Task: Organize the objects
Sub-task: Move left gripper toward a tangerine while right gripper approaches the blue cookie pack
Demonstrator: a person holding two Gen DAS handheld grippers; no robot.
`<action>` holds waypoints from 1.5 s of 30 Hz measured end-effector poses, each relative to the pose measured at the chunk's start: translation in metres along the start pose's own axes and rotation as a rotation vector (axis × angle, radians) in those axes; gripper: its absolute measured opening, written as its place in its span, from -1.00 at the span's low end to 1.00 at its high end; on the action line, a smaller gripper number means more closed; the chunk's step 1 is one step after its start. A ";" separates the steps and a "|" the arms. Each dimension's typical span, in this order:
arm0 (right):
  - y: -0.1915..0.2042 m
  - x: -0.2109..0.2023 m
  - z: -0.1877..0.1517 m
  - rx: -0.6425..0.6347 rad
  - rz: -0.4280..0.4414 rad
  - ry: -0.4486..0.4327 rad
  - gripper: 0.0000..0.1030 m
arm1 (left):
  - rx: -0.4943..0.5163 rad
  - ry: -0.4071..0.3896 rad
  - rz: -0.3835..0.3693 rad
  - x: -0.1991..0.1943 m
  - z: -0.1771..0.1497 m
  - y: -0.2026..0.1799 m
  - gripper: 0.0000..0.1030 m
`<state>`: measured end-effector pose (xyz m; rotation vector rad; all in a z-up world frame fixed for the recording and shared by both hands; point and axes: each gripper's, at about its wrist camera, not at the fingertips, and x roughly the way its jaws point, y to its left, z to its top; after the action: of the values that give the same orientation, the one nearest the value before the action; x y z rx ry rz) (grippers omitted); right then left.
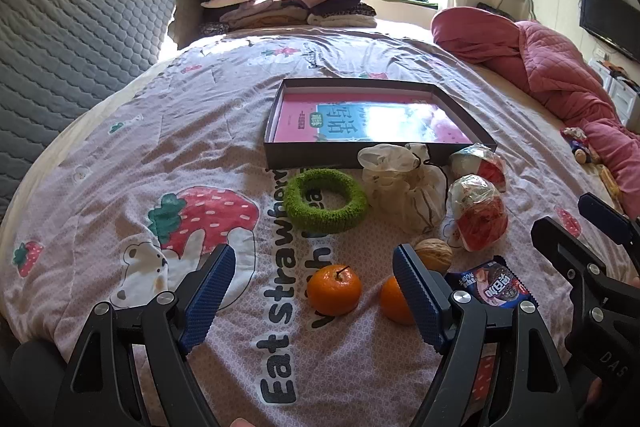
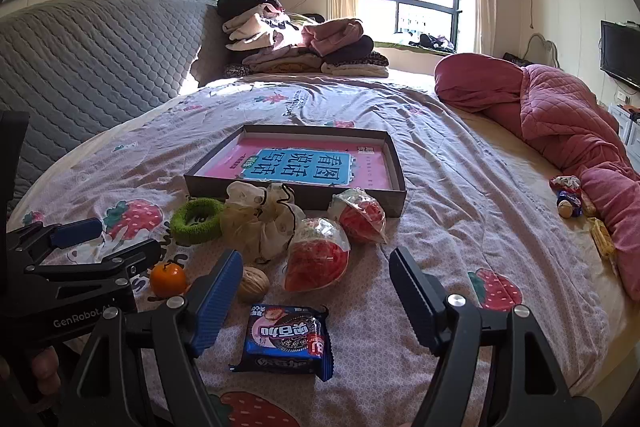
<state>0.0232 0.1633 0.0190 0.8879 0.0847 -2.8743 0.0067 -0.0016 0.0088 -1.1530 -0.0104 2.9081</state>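
A: Start big. What carries it all?

B: The bed [image 2: 460, 163], under a strawberry-print cover. On it, toward the headboard side, sits the box [image 2: 396, 167], open-topped, with a pink book [image 2: 304, 165] lying flat inside.

A: And the loose things?

B: All on the cover along the box's near wall. The drawstring pouch [image 2: 260, 223] touches that wall; the green ring [image 1: 325, 201] lies just beside it. Two wrapped red snacks [image 2: 316, 255] [image 2: 362, 215] sit toward the box's near right corner. Closer to the bed's near edge: the cookie pack [image 2: 286, 341], two oranges [image 1: 334, 289] [image 1: 394, 301], and a walnut [image 2: 253, 283].

A: The hands?

B: The left gripper [image 1: 314, 301] has its fingers spread wide with nothing between them, hovering over one orange. The right gripper [image 2: 316, 303] is spread too, empty, with the cookie pack below the gap.

A: What could go wrong?

B: I'd judge the round pieces first. An orange or the walnut could roll on the soft, creased cover if a finger nudges it off-centre. The crinkly snack wrappers may slip from a pinch. The grippers are near each other, so reaching together risks a knock. And the pouch crowds the box wall, so a lift there could catch the cord.
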 end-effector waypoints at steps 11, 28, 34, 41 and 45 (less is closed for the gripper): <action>0.003 -0.010 0.004 -0.008 0.005 -0.021 0.46 | -0.016 -0.012 -0.013 -0.008 0.003 0.005 0.59; 0.004 -0.021 0.001 -0.022 0.020 -0.011 0.46 | -0.019 -0.008 -0.017 -0.022 -0.001 0.007 0.59; 0.003 -0.021 -0.007 -0.021 0.025 0.014 0.46 | -0.003 0.021 -0.012 -0.019 -0.011 0.009 0.59; 0.002 -0.020 -0.015 -0.022 0.041 0.041 0.46 | 0.008 0.051 -0.008 -0.017 -0.019 0.010 0.59; 0.002 -0.017 -0.018 -0.023 0.047 0.058 0.46 | 0.022 0.073 -0.008 -0.013 -0.025 0.008 0.59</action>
<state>0.0474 0.1644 0.0136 0.9562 0.1012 -2.7986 0.0329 -0.0097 -0.0004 -1.2518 0.0172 2.8502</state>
